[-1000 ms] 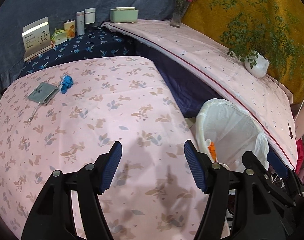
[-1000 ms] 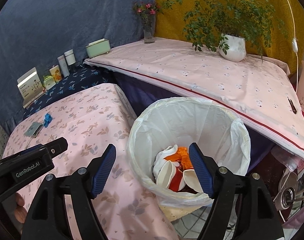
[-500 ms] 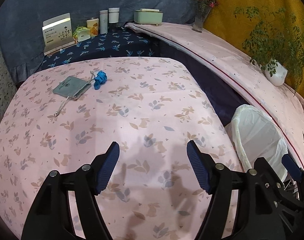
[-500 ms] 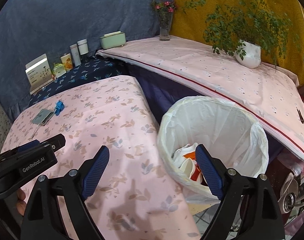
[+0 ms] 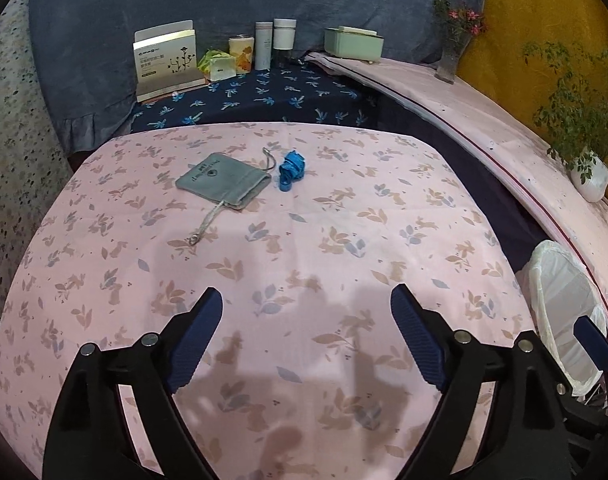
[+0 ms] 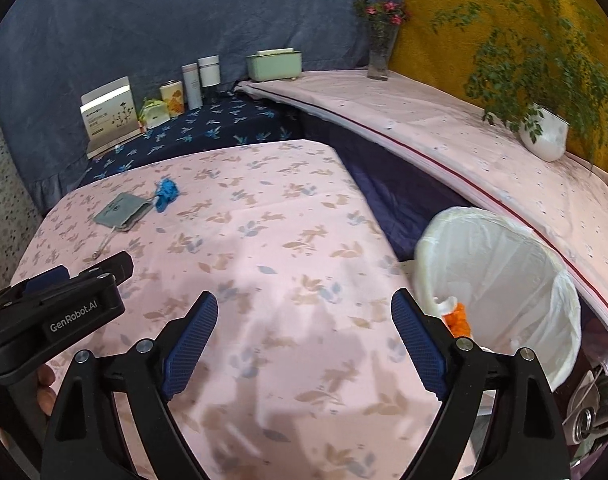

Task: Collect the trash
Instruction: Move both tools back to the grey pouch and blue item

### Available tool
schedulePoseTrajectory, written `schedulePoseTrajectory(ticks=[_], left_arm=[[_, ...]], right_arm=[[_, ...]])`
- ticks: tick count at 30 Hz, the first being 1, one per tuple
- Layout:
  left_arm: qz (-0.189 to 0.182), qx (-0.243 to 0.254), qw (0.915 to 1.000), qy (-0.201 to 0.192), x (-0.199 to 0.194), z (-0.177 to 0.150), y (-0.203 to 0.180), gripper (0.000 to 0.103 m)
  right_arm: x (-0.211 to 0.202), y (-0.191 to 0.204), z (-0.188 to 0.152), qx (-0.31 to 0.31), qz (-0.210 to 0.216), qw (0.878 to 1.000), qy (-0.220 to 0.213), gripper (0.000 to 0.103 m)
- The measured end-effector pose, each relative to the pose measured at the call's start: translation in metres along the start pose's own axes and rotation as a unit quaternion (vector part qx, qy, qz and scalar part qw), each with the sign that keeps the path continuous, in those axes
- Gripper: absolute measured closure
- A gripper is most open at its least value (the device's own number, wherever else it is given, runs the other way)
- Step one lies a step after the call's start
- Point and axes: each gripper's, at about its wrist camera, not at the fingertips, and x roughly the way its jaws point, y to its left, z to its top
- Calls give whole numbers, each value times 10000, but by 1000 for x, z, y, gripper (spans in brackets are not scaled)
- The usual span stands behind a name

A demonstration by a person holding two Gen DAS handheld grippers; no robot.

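trash still to collect looks like the blue scrap (image 5: pixel 291 170), a crumpled bit lying on the pink cloth (image 5: pixel 304 240) just beside the grey pouch (image 5: pixel 223 180), on the pouch's side toward the bin. whether the pouch itself counts as trash i cannot tell. the bin (image 6: pixel 500 276), lined with a white bag, stands off the cloth's edge, well apart from the pouch, with orange and white scraps already at its bottom.

left gripper (image 5: pixel 307 334) hangs over the near part of the cloth, its jaws opening and nothing between them. right gripper (image 6: pixel 304 340) hangs over the cloth between the pouch and the bin, jaws spread wide and empty.

step in hand, as i judge it: both tools are empty, so this is the reach toward the next piece.

next move calls for carrying one gripper across the cloth to the scrap, coming down with a finger on each side of it, and closing without catching the pouch's cord (image 5: pixel 268 157), which lies almost against it. the scrap looks light and soft, so a pinch low at the cloth should do, though the cloth could bunch up.
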Motion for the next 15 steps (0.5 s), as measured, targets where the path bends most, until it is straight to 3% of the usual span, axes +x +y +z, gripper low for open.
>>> schedulePoseTrajectory(ticks=[15], left_arm=[[596,-177,9981,-13,30,28,70,9]], right_arm=[[45,75,39,-345,300,9989,55,17]])
